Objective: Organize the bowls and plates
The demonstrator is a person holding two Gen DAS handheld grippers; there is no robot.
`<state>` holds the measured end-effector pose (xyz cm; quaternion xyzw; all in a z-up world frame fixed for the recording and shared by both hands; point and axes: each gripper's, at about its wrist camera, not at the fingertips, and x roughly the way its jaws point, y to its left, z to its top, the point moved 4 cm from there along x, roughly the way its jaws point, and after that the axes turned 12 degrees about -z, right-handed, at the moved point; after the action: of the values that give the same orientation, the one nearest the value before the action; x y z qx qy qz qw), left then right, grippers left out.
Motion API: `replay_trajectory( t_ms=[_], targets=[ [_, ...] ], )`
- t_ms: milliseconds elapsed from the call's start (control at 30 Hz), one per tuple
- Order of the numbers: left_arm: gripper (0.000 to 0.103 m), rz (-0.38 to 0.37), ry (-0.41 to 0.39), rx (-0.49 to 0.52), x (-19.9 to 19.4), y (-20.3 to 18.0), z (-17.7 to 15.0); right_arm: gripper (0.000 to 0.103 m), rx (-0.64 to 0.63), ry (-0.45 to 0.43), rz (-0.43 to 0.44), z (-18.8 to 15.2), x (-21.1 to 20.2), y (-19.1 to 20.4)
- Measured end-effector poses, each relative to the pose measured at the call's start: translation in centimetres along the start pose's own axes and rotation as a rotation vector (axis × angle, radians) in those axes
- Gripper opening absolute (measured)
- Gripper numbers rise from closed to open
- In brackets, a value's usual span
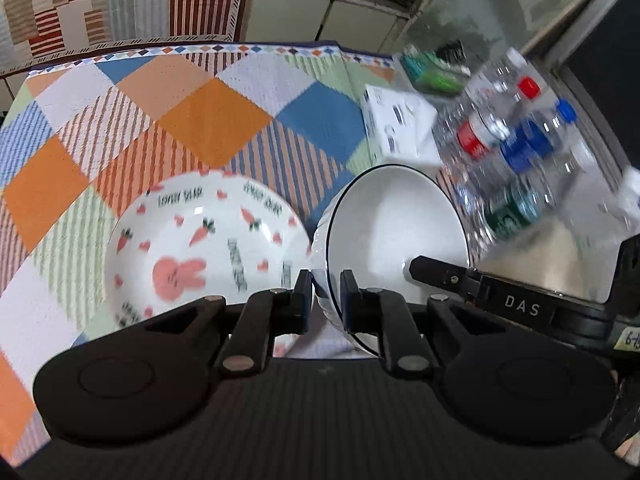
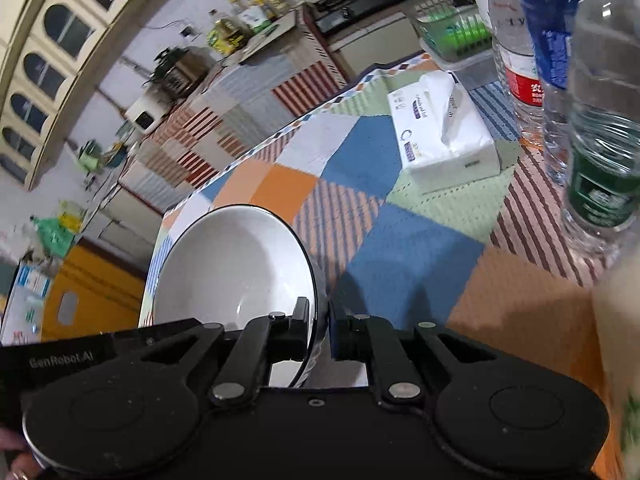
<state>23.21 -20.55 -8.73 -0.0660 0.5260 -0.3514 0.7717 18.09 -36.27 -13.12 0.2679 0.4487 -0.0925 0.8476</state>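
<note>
My left gripper (image 1: 326, 300) pinches the rim of the white bowl (image 1: 394, 220), one finger inside and one outside, holding it tilted above the tabletop (image 1: 208, 120). My right gripper (image 2: 319, 330) clamps the same bowl (image 2: 236, 264) at another spot on its dark-edged rim. The carrot-and-bunny plate (image 1: 200, 248) lies flat on the patchwork cloth just beside the bowl. A tissue pack (image 2: 444, 128) and water bottles (image 1: 516, 136) stand nearby.

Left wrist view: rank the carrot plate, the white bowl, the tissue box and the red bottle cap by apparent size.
1. carrot plate
2. white bowl, close behind; it is tilted and nearer the camera, so unsure
3. tissue box
4. red bottle cap
</note>
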Motion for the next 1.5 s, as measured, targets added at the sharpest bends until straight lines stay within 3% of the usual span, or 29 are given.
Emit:
replay_trajectory(
  t_ms=[300, 667, 933, 1133, 1500],
  targets=[
    [0.013, -0.035, 0.107, -0.033, -2.1, -1.0, -5.5, 0.013, -0.111, 0.014, -0.033, -5.3, -4.7, 0.5],
    [0.013, -0.051, 0.242, -0.126, 0.0, 0.1, -10.1, 0.013, -0.249, 0.010, -0.127, -8.7, -5.3, 1.1],
    [0.013, -0.066, 0.275, -0.184, 0.6, 0.8, -10.8, 0.013, -0.257, 0.033, -0.157, -9.6, -4.8, 1.3],
    [0.013, -0.030, 0.267, -0.152, 1.0, 0.5, -11.3, 0.013, -0.366, -0.017, -0.226, -10.4, -4.7, 2.5],
    [0.015, -0.028, 0.286, -0.145, 1.6, 1.1, -11.3, 0.013, -0.514, -0.106, -0.272, -11.4, -4.4, 3.7]
  ],
)
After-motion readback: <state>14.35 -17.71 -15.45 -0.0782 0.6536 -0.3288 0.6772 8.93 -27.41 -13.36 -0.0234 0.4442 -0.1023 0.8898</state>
